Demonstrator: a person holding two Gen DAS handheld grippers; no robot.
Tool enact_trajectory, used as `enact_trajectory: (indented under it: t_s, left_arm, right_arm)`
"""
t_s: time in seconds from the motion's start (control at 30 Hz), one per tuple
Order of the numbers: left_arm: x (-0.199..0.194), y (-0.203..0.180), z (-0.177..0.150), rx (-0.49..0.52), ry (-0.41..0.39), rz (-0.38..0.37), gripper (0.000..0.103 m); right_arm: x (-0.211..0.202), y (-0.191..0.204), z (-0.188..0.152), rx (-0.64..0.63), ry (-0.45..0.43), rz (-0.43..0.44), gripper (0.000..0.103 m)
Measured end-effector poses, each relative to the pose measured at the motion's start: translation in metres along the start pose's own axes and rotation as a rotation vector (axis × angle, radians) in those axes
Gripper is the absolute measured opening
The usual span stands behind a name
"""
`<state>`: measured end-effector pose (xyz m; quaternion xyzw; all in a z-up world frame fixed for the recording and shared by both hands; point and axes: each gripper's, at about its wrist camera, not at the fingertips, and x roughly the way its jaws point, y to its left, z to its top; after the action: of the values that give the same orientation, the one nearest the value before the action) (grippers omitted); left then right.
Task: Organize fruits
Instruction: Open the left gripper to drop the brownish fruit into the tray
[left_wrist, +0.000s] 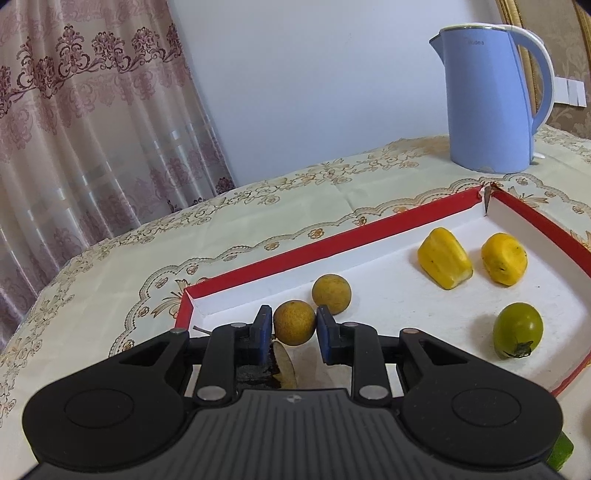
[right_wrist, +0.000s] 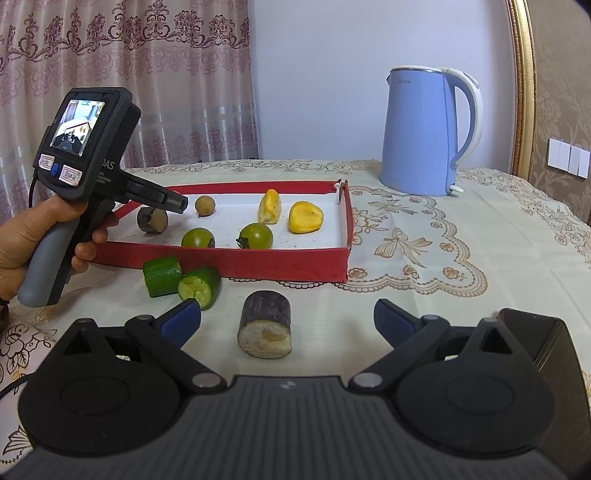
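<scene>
A red tray (left_wrist: 295, 254) with a white floor holds the fruit. My left gripper (left_wrist: 294, 324) has its blue pads against both sides of a small brown round fruit (left_wrist: 294, 322) in the tray's near left corner. A second brown fruit (left_wrist: 331, 293) lies just behind it. Two yellow pieces (left_wrist: 445, 263) (left_wrist: 504, 258) and a green fruit (left_wrist: 518, 329) lie to the right. A dark cut stalk piece (left_wrist: 255, 373) shows under the fingers. My right gripper (right_wrist: 287, 317) is open around a dark stalk piece (right_wrist: 266, 328) on the tablecloth. Two cucumber pieces (right_wrist: 162, 277) (right_wrist: 199, 286) lie by the tray (right_wrist: 221, 258).
A blue kettle (right_wrist: 421, 136) stands behind the tray at the back right. A dark box (right_wrist: 546, 343) sits at the right fingertip's side. The tablecloth (right_wrist: 461, 258) lies open to the right of the tray. A curtain hangs at the back left.
</scene>
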<state>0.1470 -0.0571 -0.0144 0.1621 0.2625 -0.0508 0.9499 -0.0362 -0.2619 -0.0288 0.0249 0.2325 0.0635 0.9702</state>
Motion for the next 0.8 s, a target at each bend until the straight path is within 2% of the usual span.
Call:
enact_trajectory:
  t_s: [0.47, 0.6, 0.73, 0.8]
  left_arm:
    - [0.008, 0.008, -0.002, -0.042, 0.042, 0.002, 0.027]
    - [0.008, 0.01, -0.002, -0.049, 0.04, 0.017, 0.036]
    - [0.004, 0.013, -0.001, -0.051, 0.024, 0.037, 0.061]
    - [0.0, 0.013, -0.001, -0.046, 0.006, 0.051, 0.064]
  right_arm:
    - [-0.001, 0.005, 0.001, -0.035, -0.006, -0.016, 0.1]
    - [-0.002, 0.008, 0.0, -0.05, -0.008, -0.022, 0.1]
    - [-0.001, 0.009, 0.0, -0.062, -0.007, -0.026, 0.1]
    - [-0.001, 0.01, 0.0, -0.066, -0.008, -0.026, 0.1]
